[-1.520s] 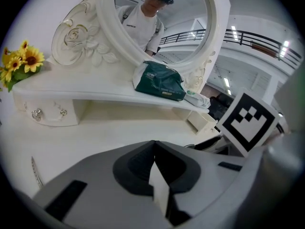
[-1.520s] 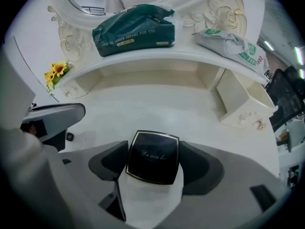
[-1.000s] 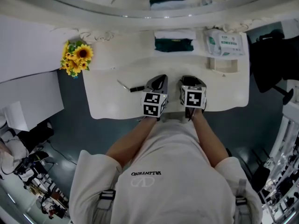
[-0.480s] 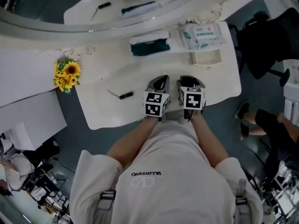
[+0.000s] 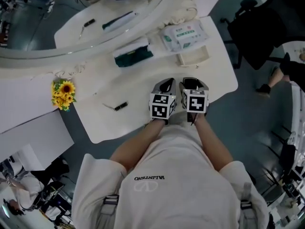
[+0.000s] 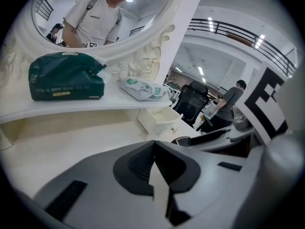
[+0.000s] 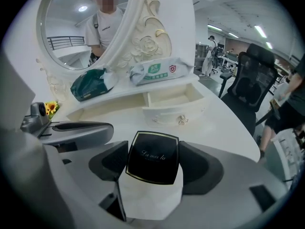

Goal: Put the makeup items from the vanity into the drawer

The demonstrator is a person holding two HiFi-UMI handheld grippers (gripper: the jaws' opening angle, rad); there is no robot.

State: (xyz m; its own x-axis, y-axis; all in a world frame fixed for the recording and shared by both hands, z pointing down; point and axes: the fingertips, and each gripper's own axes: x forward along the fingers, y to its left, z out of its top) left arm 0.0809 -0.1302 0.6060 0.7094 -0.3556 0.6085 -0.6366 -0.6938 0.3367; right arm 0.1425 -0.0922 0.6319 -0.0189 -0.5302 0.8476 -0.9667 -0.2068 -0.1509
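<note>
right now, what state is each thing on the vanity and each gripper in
right gripper: jaws shut on the black compact
black compact: lid closed, held between the right jaws
left gripper: jaws together, nothing between them
drawer: pulled open, visible inside bare
black stick: lying flat on the vanity top, loose
wipes pack: lying on the shelf
green pack: lying on the shelf, crumpled

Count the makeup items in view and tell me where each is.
2: a black compact clamped in the right hand-held gripper, and a slim black stick lying on the vanity top. Others may be hidden.
</note>
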